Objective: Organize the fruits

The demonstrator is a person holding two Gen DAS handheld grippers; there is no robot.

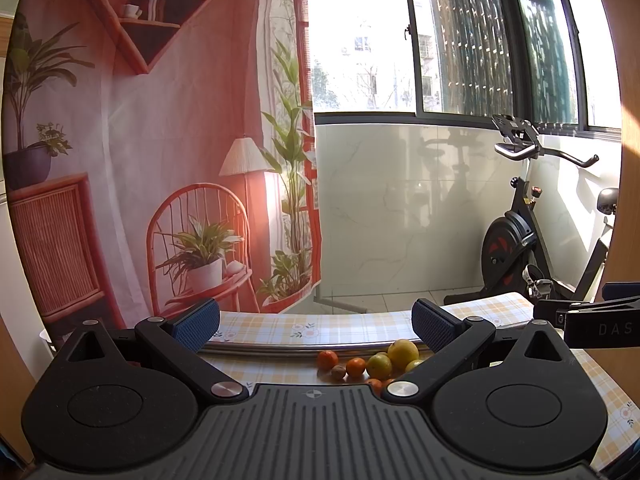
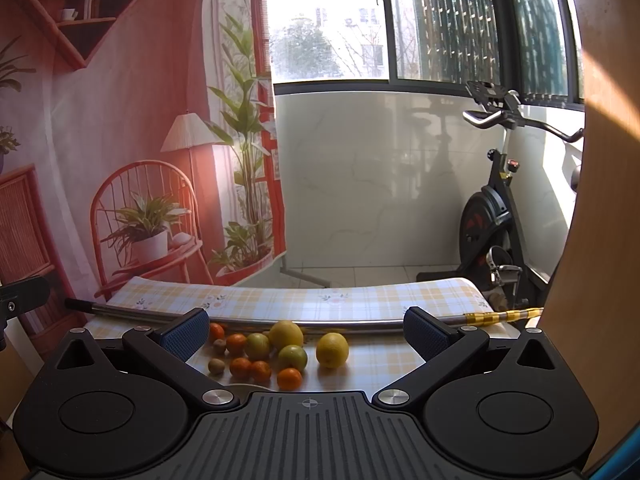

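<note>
Both grippers — left [image 1: 316,326], right [image 2: 306,330] — gape empty above round, glossy fruits [image 2: 276,350].

The tabletop [image 2: 360,300] carries a cluster of fruit near its front edge. A metal rod [image 2: 280,323] lies across the tabletop from left to right, directly behind the fruit. In the right wrist view, one lemon [image 2: 332,350] sits alone at the right of the cluster, apart from the rest. A second lemon [image 2: 286,335] lies to its left, just before the rod. Two kiwis [image 2: 216,366] occupy the left side. One tangerine [image 2: 289,379] lies nearest the camera. Behind the tabletop, a printed backdrop [image 2: 120,140] hangs at left and an exercise bike [image 2: 492,220] stands on the floor at right, below the window [image 2: 440,20].
</note>
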